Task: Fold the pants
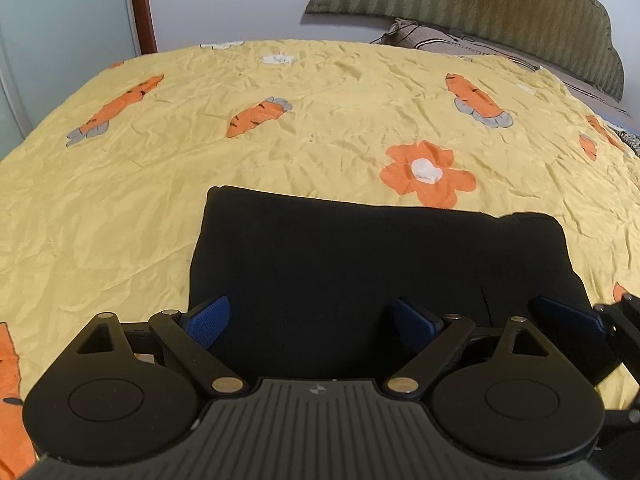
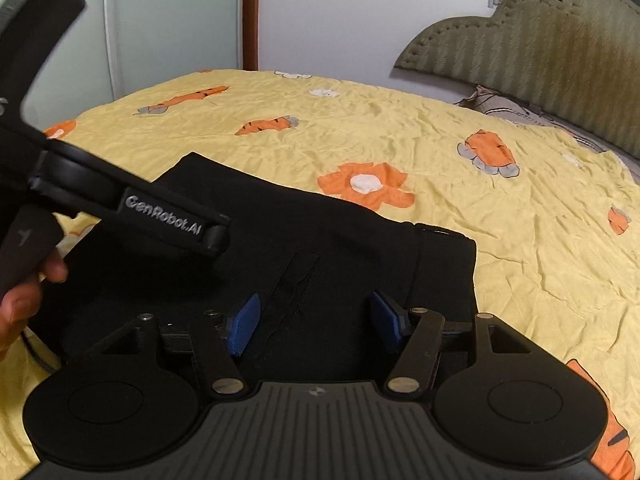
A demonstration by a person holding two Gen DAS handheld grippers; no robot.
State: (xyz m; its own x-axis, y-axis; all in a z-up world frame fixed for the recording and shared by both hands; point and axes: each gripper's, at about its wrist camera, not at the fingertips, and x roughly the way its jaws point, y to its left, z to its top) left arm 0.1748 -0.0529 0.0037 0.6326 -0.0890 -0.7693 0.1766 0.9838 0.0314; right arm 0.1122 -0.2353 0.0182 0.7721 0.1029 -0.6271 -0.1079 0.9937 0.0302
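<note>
Black pants (image 1: 360,264) lie folded into a compact rectangle on the yellow bedspread (image 1: 280,152). They also show in the right wrist view (image 2: 320,248), with a pocket slit facing up. My left gripper (image 1: 316,320) is open, its blue pads spread wide just above the near edge of the pants. My right gripper (image 2: 316,322) is open over the pocket area, nothing between its pads. The left gripper's body (image 2: 132,204) shows at the left in the right wrist view, with a hand on its handle. A pad of the right gripper shows at the right edge in the left wrist view (image 1: 568,316).
The bedspread has orange carrot and flower prints (image 1: 428,172). A green padded headboard (image 1: 500,4) and a pillow (image 1: 440,36) are at the far right. A wall with a brown door frame (image 2: 250,12) stands behind the bed.
</note>
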